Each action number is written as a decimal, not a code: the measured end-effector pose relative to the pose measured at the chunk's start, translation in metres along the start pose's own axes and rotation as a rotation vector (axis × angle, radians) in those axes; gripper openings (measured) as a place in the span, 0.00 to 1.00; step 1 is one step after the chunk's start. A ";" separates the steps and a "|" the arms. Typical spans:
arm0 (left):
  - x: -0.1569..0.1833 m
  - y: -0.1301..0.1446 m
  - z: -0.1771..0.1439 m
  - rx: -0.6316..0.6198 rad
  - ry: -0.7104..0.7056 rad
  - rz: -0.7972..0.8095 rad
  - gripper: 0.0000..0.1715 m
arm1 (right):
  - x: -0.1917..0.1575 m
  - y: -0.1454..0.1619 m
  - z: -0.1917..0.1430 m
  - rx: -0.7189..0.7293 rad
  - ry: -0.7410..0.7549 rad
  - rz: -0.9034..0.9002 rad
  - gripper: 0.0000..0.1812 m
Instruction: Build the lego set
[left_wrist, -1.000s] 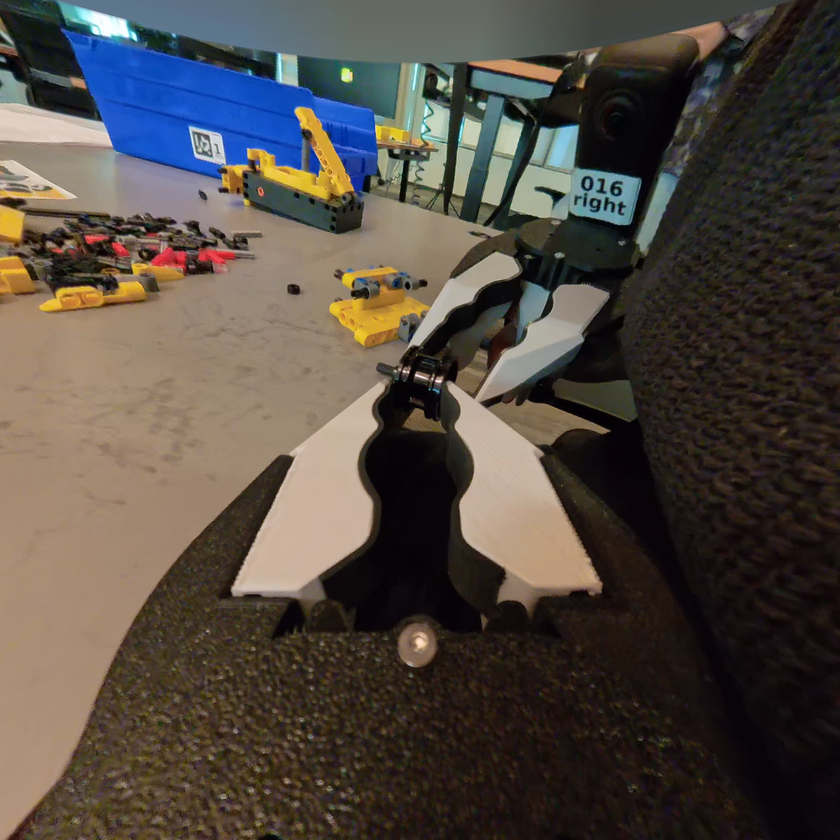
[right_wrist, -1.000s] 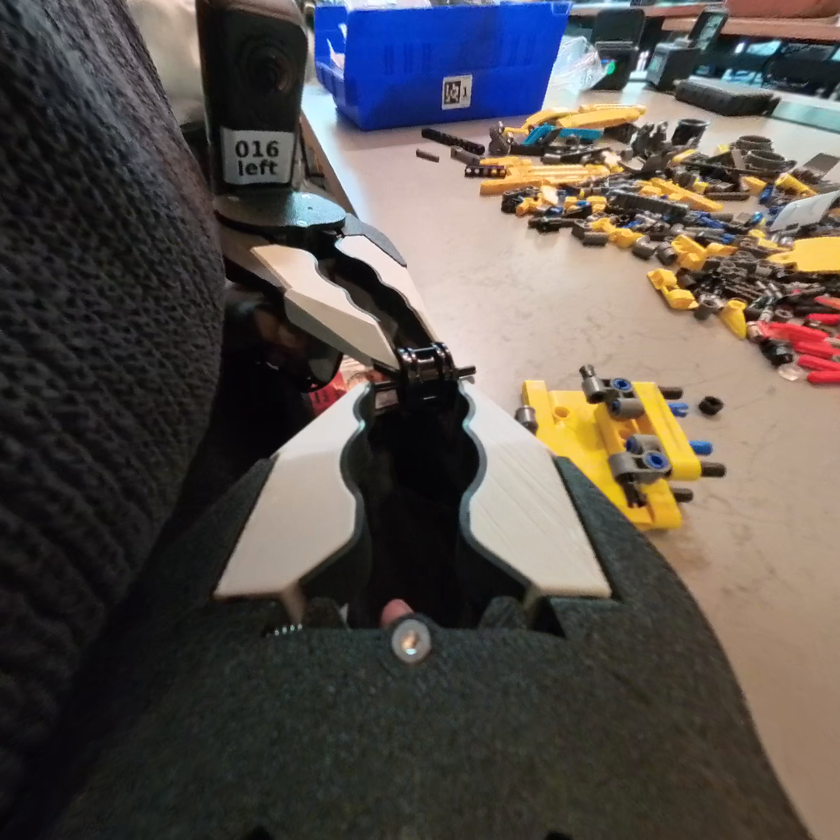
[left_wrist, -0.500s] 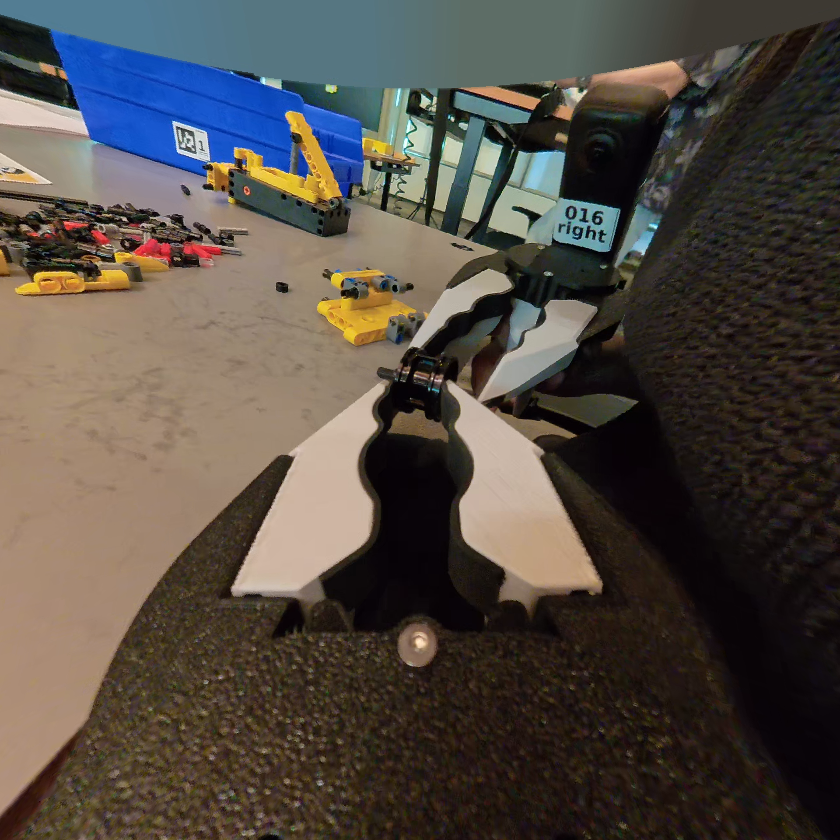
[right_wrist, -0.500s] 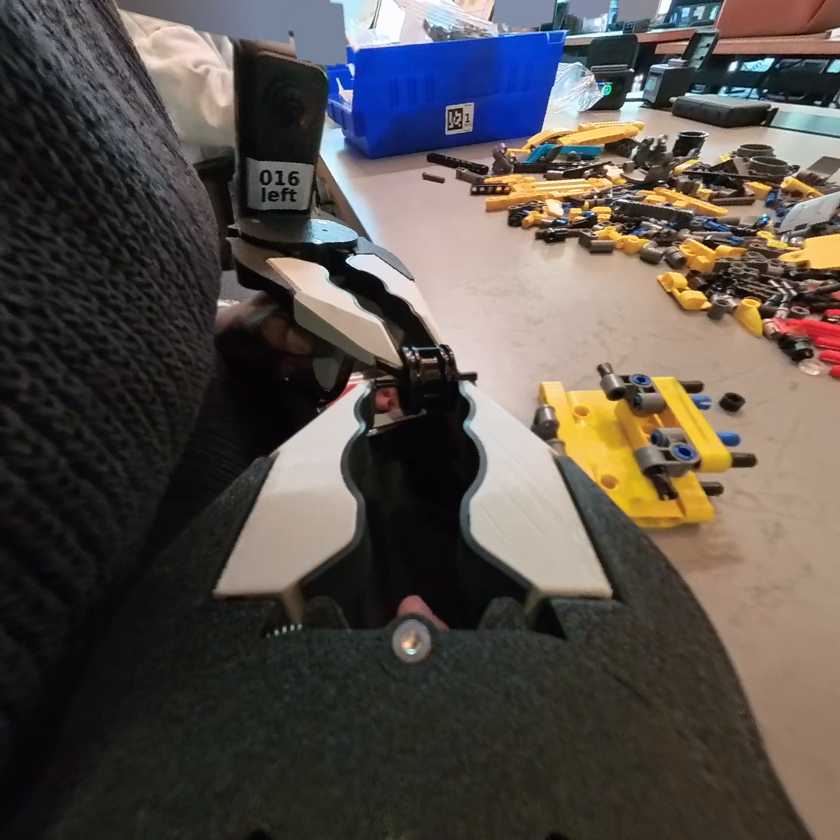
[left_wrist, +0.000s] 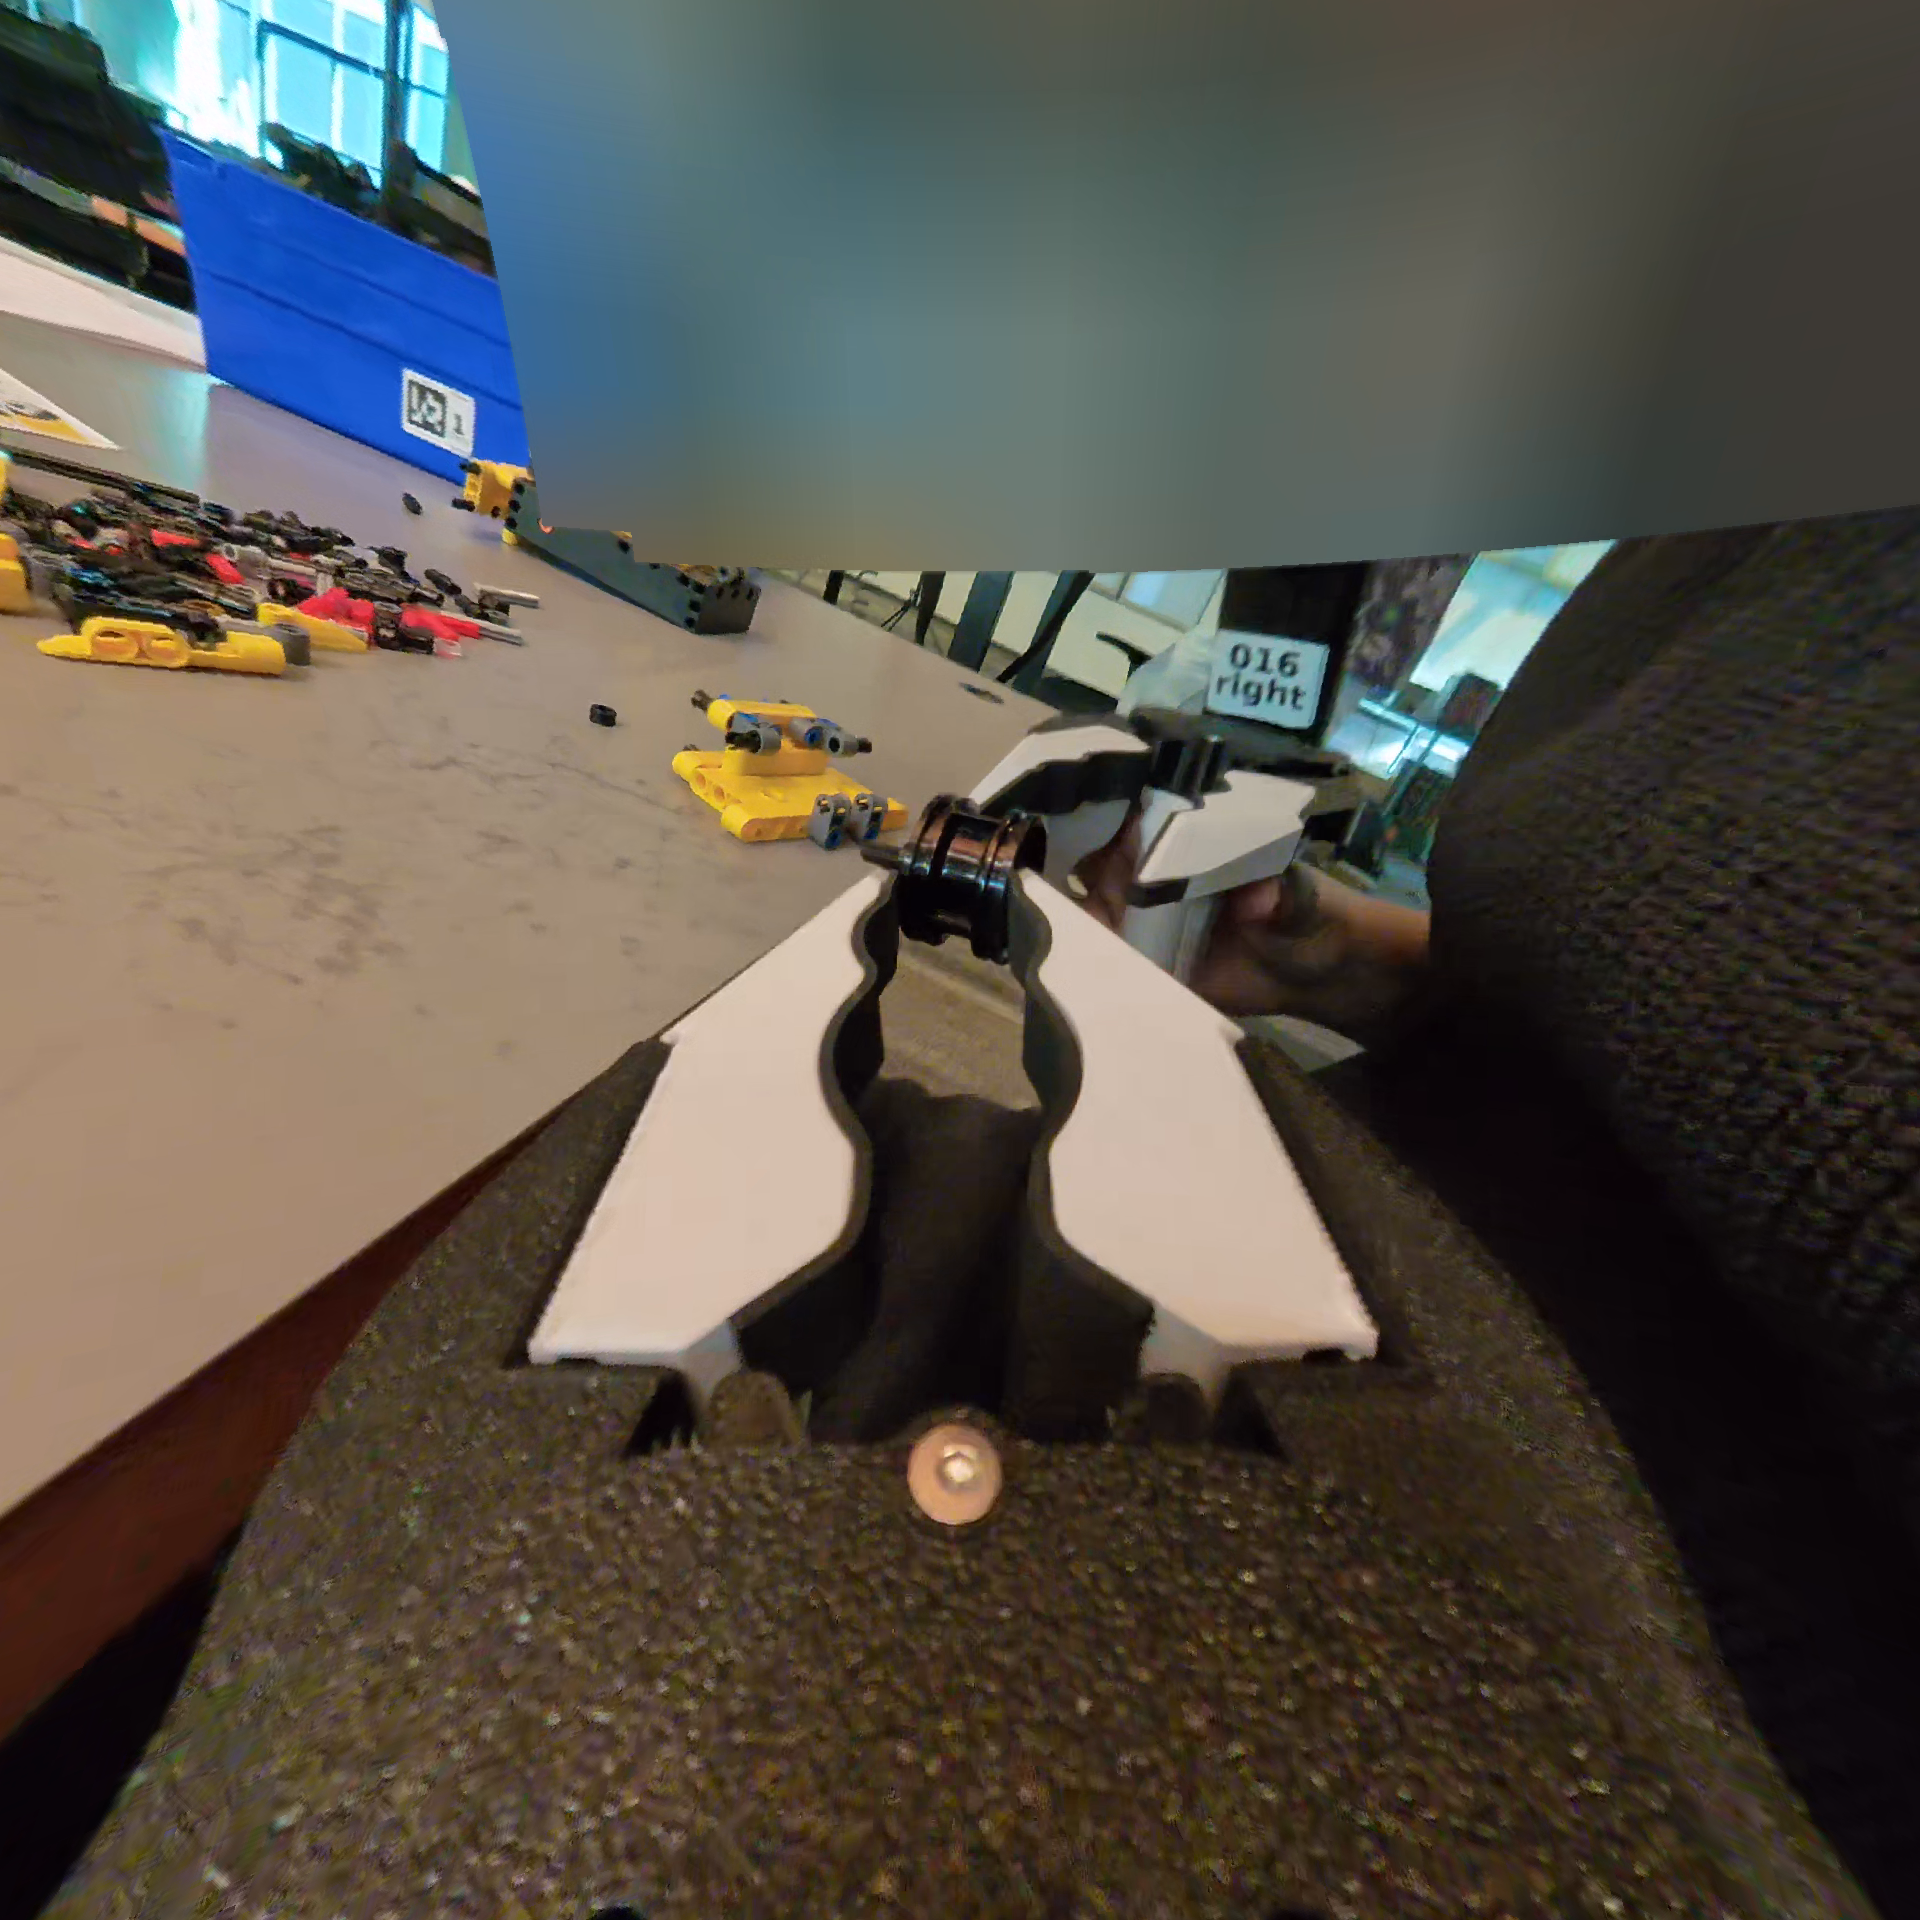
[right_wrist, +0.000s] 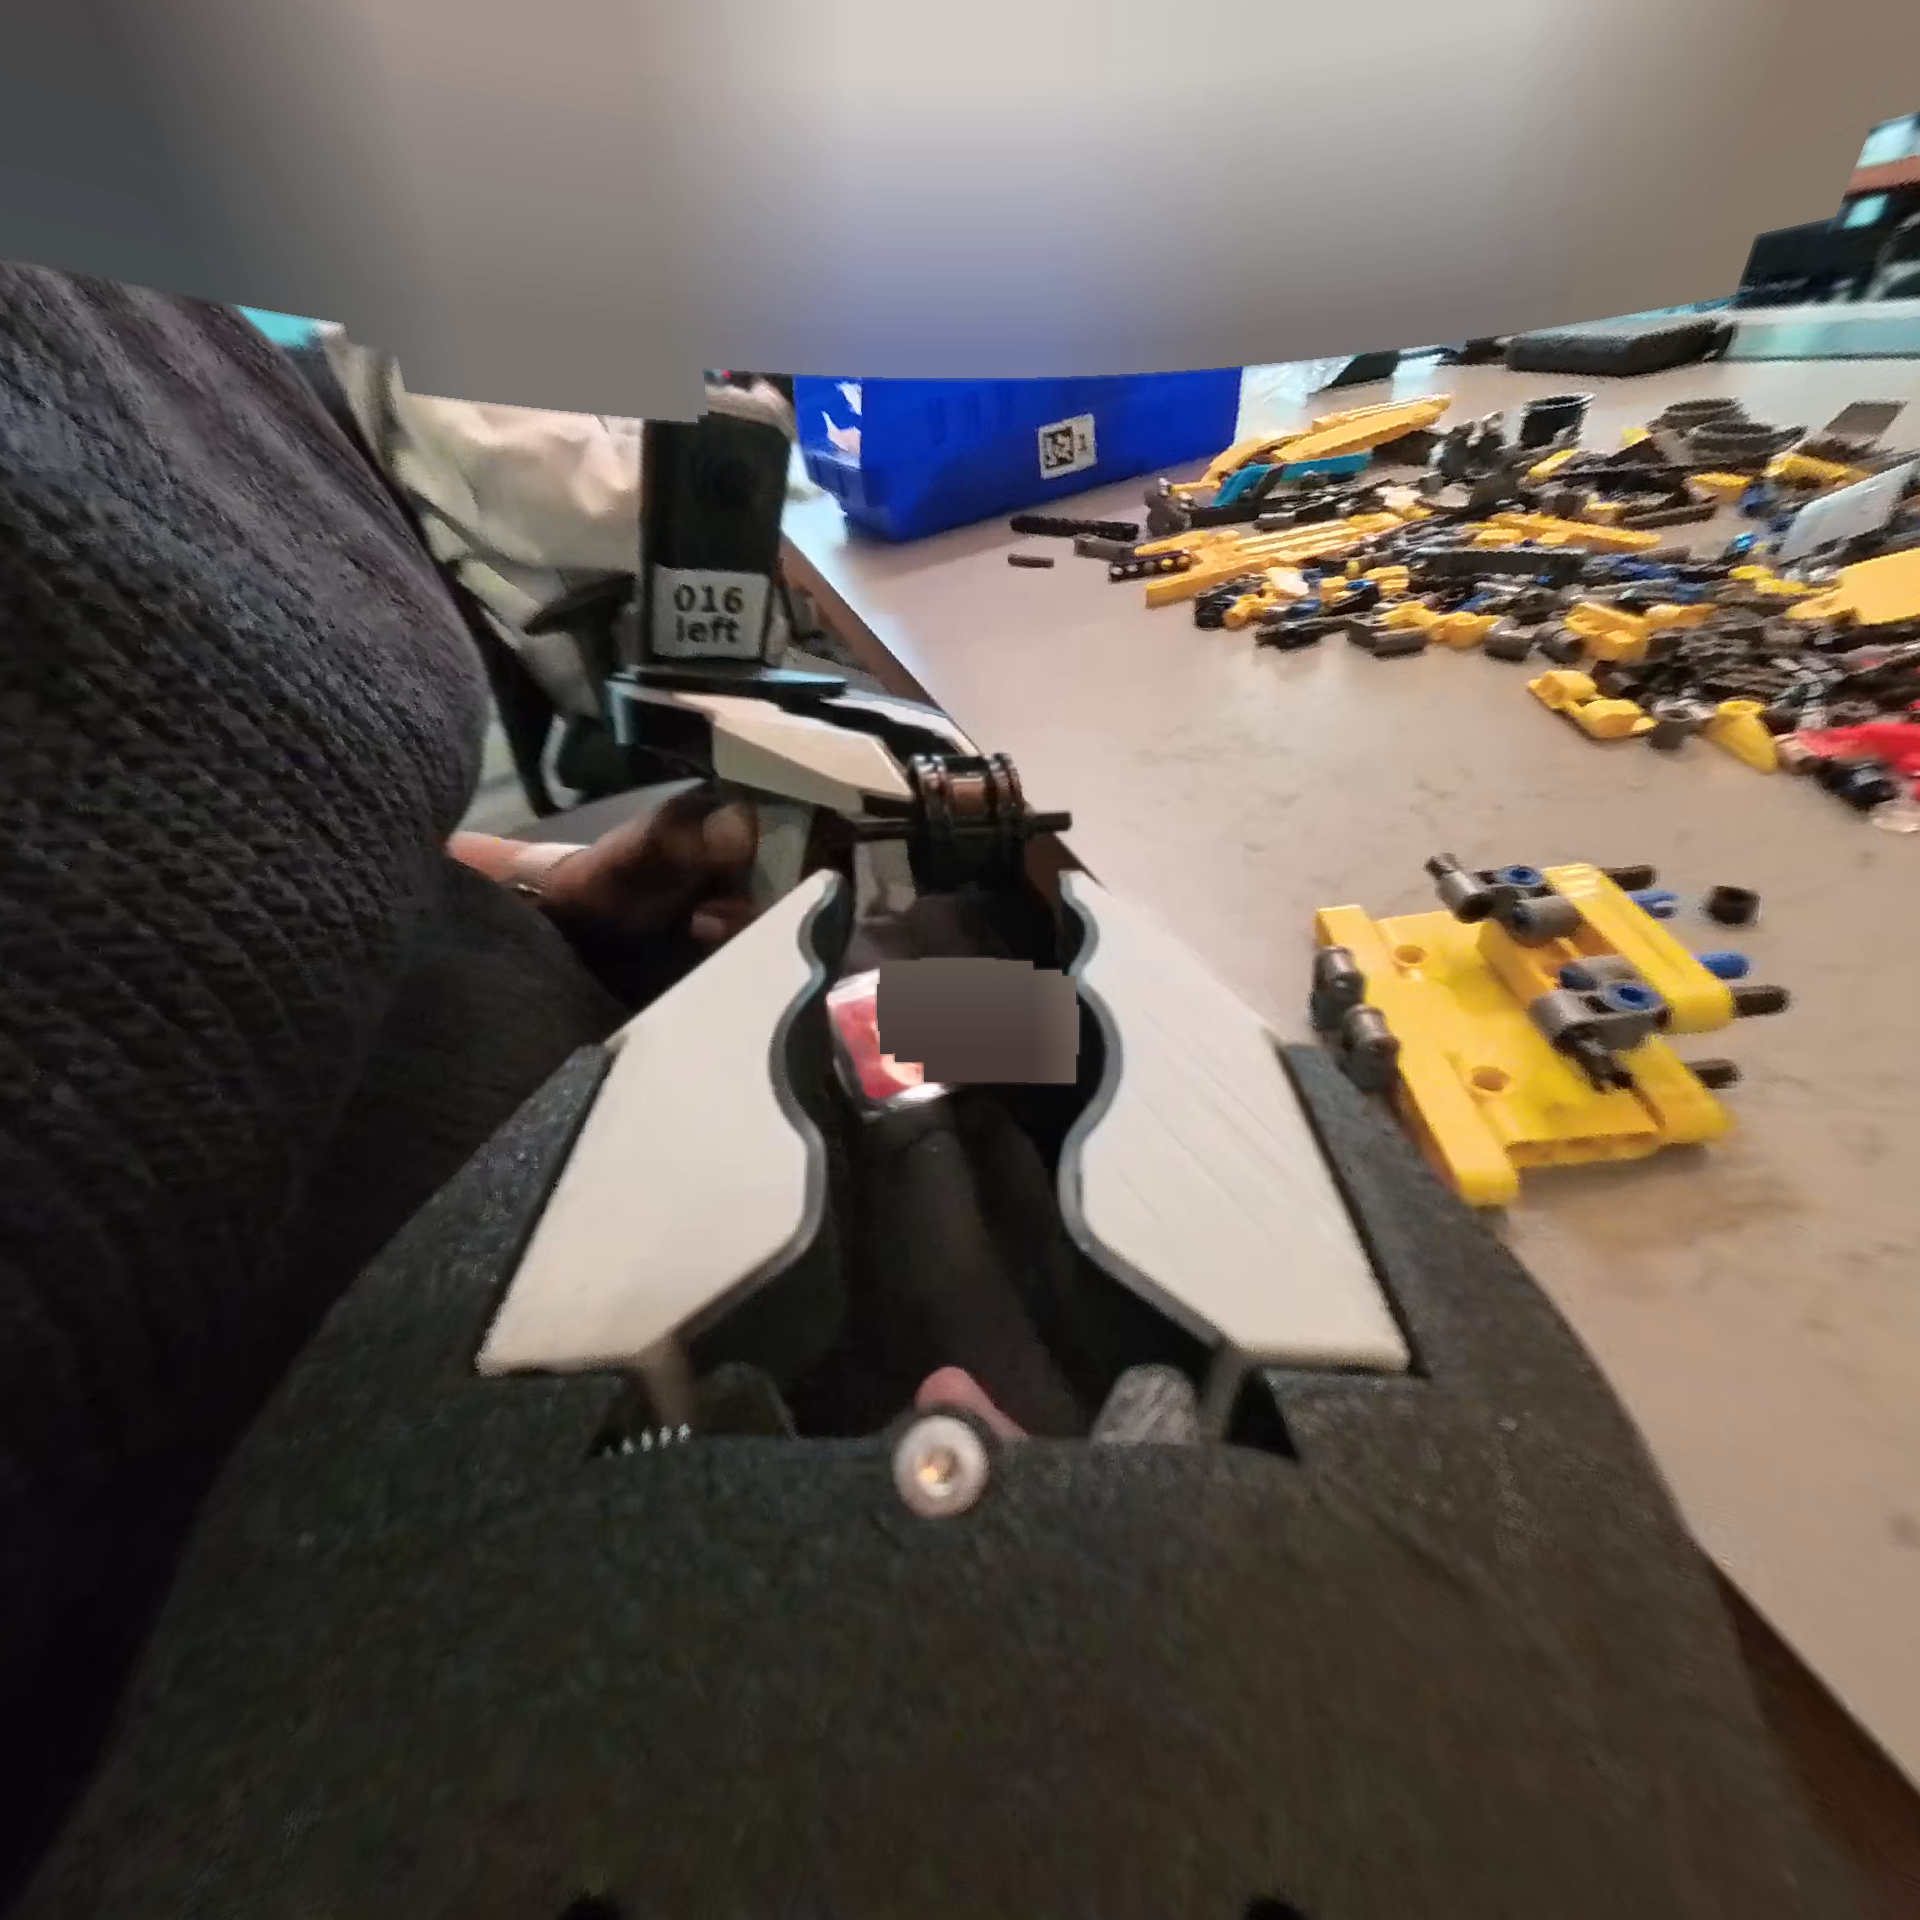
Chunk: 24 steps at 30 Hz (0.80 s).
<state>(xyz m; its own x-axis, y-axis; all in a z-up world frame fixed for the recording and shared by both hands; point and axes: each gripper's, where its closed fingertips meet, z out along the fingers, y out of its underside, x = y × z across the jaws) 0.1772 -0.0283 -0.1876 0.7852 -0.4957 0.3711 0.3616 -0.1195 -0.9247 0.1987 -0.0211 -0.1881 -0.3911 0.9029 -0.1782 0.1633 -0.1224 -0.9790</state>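
**A:** Nearest us, our left gripper (left_wrist: 956, 914) is clenched on the black wheel (left_wrist: 961, 868). A thin axle pokes out of the wheel's side, and we hold it in the air just off the edge of the table (left_wrist: 312, 935).

**B:** And our right gripper (right_wrist: 951, 909)?

**A:** Released. A moment ago its tips were pinched in close around that wheel. Now they stand spread, with the wheel just beyond them, and we cannot tell if either tip touches it.

**B:** So the wheel hangs from our left alone.

**A:** As we judge it, yes. Farther out, the yellow assembly (left_wrist: 774, 790) with its blue pins lies where it lay. Beyond it are the loose parts (left_wrist: 208, 603), then the blue bin (left_wrist: 343, 322).
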 end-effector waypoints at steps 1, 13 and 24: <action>0.002 -0.002 -0.002 0.014 0.007 -0.006 0.11 | -0.004 -0.002 0.000 0.011 -0.022 0.026 0.22; 0.040 0.006 0.004 -0.064 -0.051 0.522 0.11 | -0.023 0.005 -0.004 -0.072 -0.021 -0.317 0.11; 0.035 0.021 0.011 -0.162 -0.033 0.635 0.12 | -0.015 0.009 -0.011 -0.093 -0.039 -0.495 0.11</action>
<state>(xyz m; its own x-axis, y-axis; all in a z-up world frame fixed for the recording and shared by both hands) 0.2177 -0.0388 -0.1926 0.8369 -0.4860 -0.2516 -0.2561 0.0585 -0.9649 0.2158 -0.0311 -0.1935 -0.4758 0.8267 0.3002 0.0291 0.3559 -0.9341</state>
